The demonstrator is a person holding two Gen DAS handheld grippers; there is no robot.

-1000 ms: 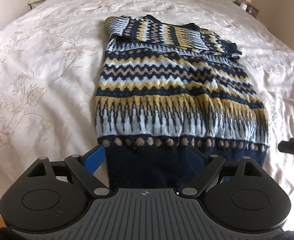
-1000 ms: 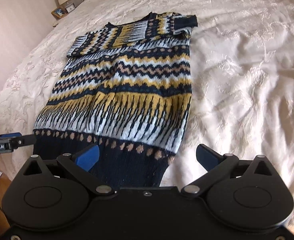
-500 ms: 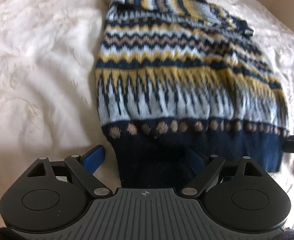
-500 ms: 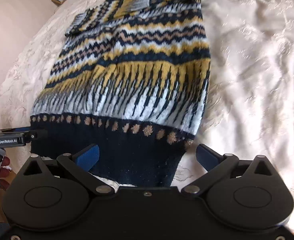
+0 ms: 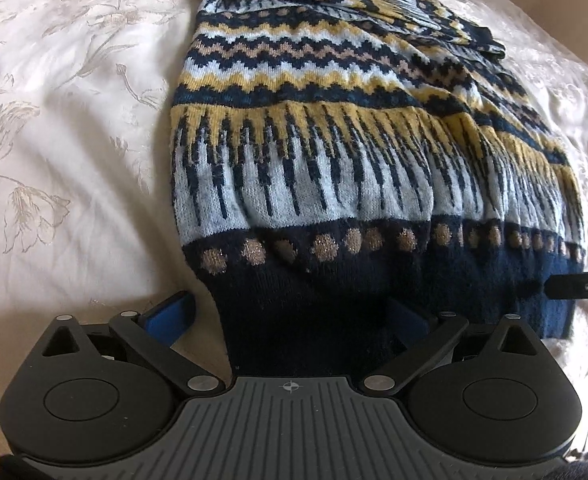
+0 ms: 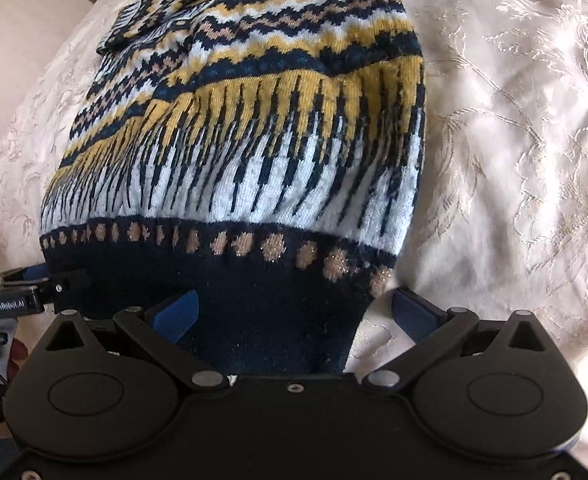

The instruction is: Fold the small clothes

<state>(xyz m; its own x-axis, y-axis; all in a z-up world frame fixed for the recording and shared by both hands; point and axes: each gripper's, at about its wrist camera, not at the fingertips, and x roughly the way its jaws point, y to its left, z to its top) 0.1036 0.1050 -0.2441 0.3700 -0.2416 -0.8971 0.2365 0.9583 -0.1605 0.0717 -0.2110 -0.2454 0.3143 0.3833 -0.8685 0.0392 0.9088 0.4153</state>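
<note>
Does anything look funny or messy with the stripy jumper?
A bit. The jumper puffs up above its dark hem instead of lying flat on the bedspread. No holes or stains show.

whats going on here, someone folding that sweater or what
A person holds a gripper in each hand at the near end of a patterned knit sweater spread on a white floral bedspread. The left gripper and the right gripper each have open jaws set around a corner of the navy hem, one at each side. Neither has closed on it yet. The far end of the sweater looks already folded over.
</note>
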